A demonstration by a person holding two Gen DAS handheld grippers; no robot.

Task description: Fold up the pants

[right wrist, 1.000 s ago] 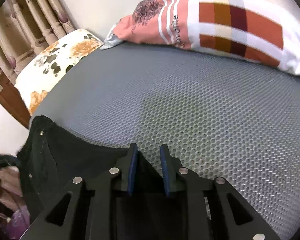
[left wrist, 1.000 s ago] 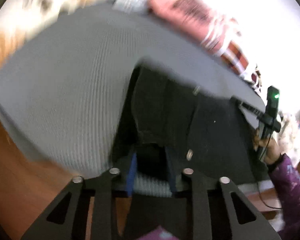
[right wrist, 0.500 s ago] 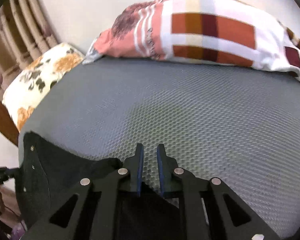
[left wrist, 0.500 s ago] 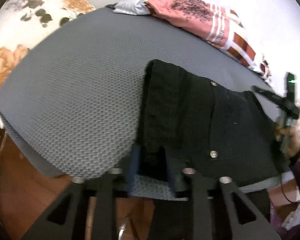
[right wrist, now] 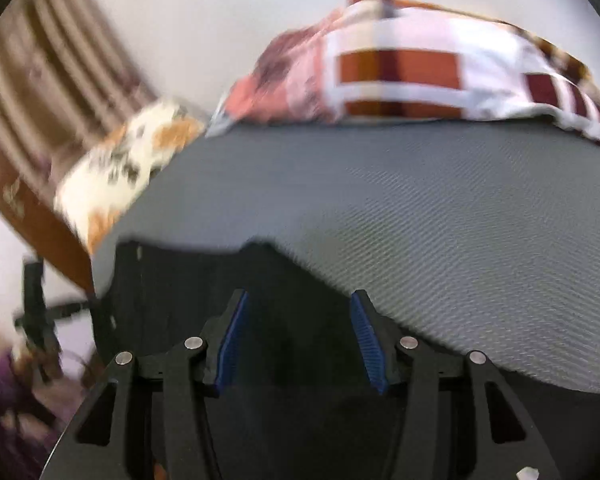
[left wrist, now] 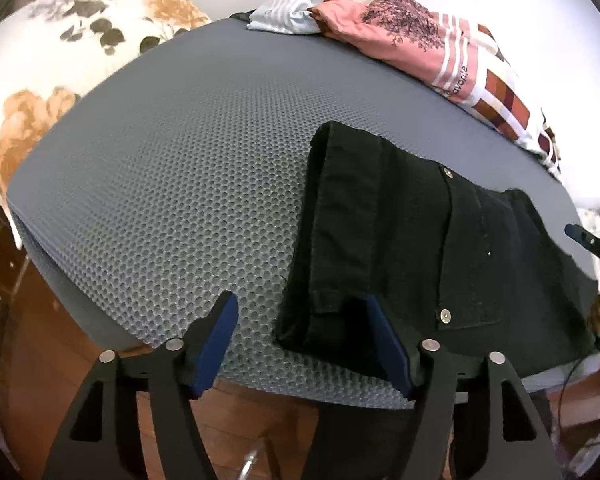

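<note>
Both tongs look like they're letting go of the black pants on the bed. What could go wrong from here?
1. The folded pants lie near the mattress edge; they might slide off.
2. The left tongs are opening with one pad over the hem, which could drag it on withdrawal.
3. The right tongs, also opening, hover over cloth and might rumple the fold.

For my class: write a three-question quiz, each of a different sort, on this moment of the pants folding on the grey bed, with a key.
1. True or false: the left gripper is clamped shut on the black pants.
2. Multiple choice: What lies at the far edge of the grey mattress? A) a laptop B) a pink and plaid pillow C) a pair of shoes
3. Fill in: the right gripper has its jaws apart above the black ____.

Key
1. False: its jaws are opening, and the pads do not press on the cloth.
2. B
3. pants; its jaws too are opening.
</note>
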